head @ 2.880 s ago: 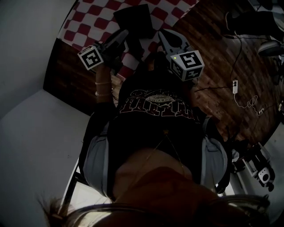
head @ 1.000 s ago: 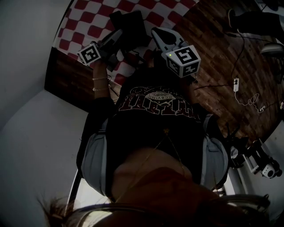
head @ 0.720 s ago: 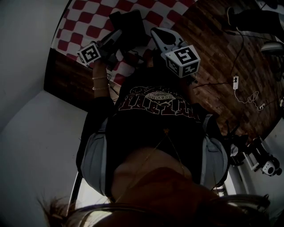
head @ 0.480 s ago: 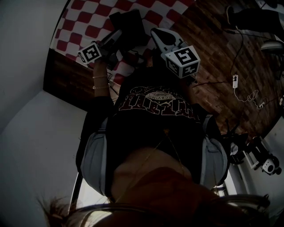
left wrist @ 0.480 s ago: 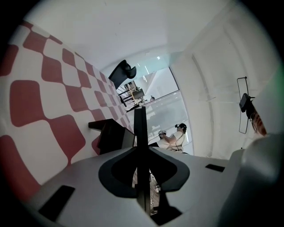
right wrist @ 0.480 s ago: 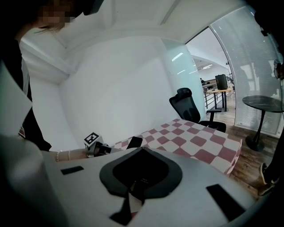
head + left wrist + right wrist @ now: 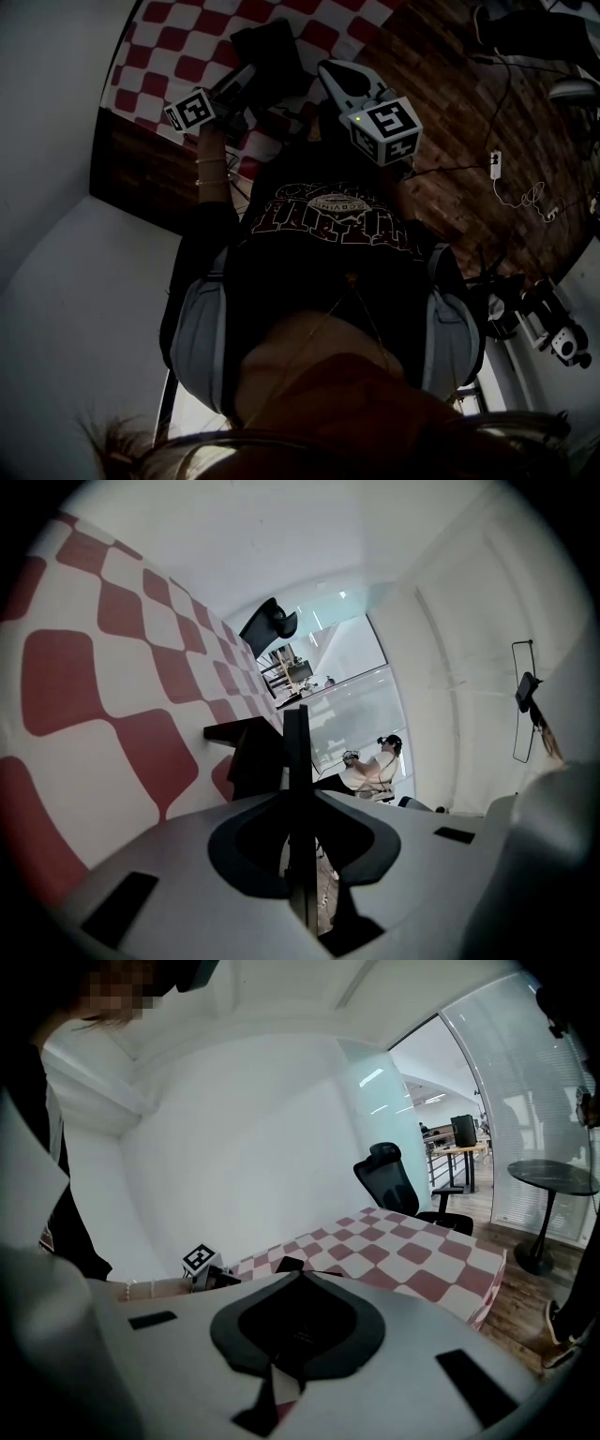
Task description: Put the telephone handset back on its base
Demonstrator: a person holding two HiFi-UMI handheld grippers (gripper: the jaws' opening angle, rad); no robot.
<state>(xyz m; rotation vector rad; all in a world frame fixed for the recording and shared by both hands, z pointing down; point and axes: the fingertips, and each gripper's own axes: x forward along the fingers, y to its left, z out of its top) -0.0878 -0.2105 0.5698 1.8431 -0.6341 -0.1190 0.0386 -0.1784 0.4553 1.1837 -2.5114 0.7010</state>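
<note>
Left gripper (image 7: 298,794): clenched on the thin dark handset (image 7: 297,731), upright between its fingers.
Right gripper (image 7: 298,1324): closed, empty.
Base (image 7: 249,757): just beyond the left fingertips.
Handling: likely light, stiff, slick plastic; hold mid-length.

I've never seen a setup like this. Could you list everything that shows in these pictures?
checked tablecloth: one, red and white, on the table ahead
boxy telephone base: one, black, on the tablecloth
slim telephone handset: one, black, edge-on between the left gripper's jaws
swivel office chair: one, black, beyond the table
round side table: one, dark, by the glass wall
wood plank floor: brown, right of the table
small plug block: one, white, on a cable on the floor
distant person: one, white top, far across the room
left gripper: one, grey, shut on the handset
right gripper: one, grey, shut, empty
wearer's T-shirt: one, black, printed
</note>
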